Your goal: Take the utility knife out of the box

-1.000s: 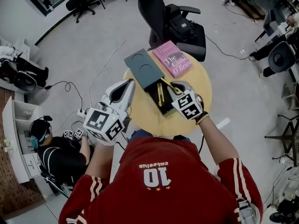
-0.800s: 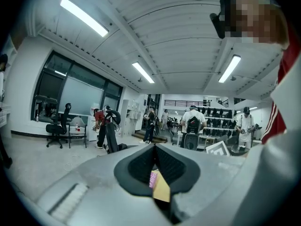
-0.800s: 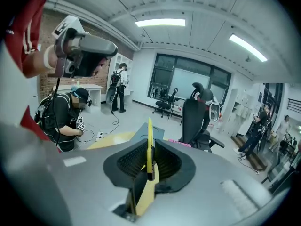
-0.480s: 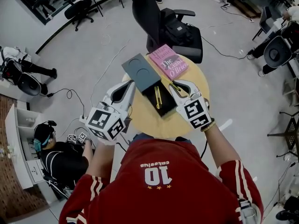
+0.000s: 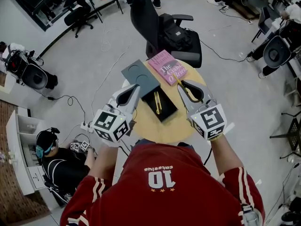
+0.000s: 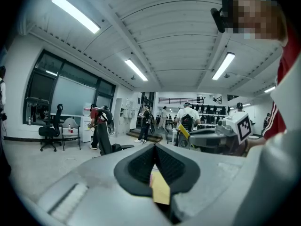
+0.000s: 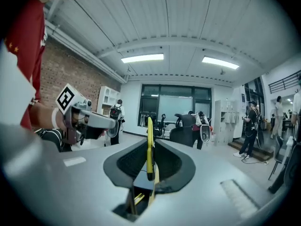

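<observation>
— Jaws of the right gripper (image 5: 184, 84): what are they on?
— Part closed on the thin yellow utility knife (image 7: 149, 138). It is pinched edge-on between the pads, and one end reaches past the tips. It is held at 3 o'clock of the open black rectangular box (image 5: 167, 110), outside the rim.
— And the left gripper (image 6: 154, 149)?
— Jaws shut tight with nothing between them, at 9 o'clock of the box and apart from it.
— So the knife counts as out?
— I'd judge so. Something yellow lies in the box too, but it is too small in the head view to name.
— How to finish this well?
— Keep the squeeze even, because a slim flat handle can pivot between the pads. Carry it level to a bare part of the round wooden tabletop (image 5: 155, 128), at 5 o'clock of the box. That keeps it away from the grey lid (image 5: 140, 74) at 11 o'clock and the pink paperback book (image 5: 167, 65) at 1 o'clock. Lower it flat before opening.
</observation>
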Demonstrator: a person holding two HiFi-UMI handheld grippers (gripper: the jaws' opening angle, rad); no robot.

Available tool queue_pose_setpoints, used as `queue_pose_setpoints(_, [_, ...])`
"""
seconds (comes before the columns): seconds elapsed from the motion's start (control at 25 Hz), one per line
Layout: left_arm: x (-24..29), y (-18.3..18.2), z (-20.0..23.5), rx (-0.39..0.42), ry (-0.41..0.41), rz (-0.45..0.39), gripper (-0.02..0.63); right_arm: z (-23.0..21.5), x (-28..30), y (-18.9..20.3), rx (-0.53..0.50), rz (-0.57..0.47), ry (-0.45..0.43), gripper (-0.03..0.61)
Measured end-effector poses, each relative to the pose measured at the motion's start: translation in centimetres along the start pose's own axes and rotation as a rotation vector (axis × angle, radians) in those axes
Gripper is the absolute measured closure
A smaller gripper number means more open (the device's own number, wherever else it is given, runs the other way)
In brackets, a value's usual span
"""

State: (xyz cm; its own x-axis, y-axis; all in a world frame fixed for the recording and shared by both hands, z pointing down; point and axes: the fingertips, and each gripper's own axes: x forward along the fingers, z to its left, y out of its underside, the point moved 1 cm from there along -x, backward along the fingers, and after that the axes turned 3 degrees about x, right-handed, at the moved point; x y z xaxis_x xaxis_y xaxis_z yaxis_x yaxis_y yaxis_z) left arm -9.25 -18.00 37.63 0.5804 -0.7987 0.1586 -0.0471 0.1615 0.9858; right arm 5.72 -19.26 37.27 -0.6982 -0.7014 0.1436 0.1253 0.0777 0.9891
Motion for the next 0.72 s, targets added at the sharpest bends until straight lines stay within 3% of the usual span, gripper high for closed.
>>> queue_pose_setpoints(0.4, [0.6, -0.7, -0.5, -0.013, 0.008, -0.024, 0.611, -2.3, -3.4, -5.5, 0.107, -0.225, 0.083, 0.529])
queue_pose_setpoints(0.72, [1.0, -0.1, -0.9, -0.033, 0.019, 0.004, 0.611, -2.5, -4.2, -5.3, 0.114, -0.228, 0.092, 0.529])
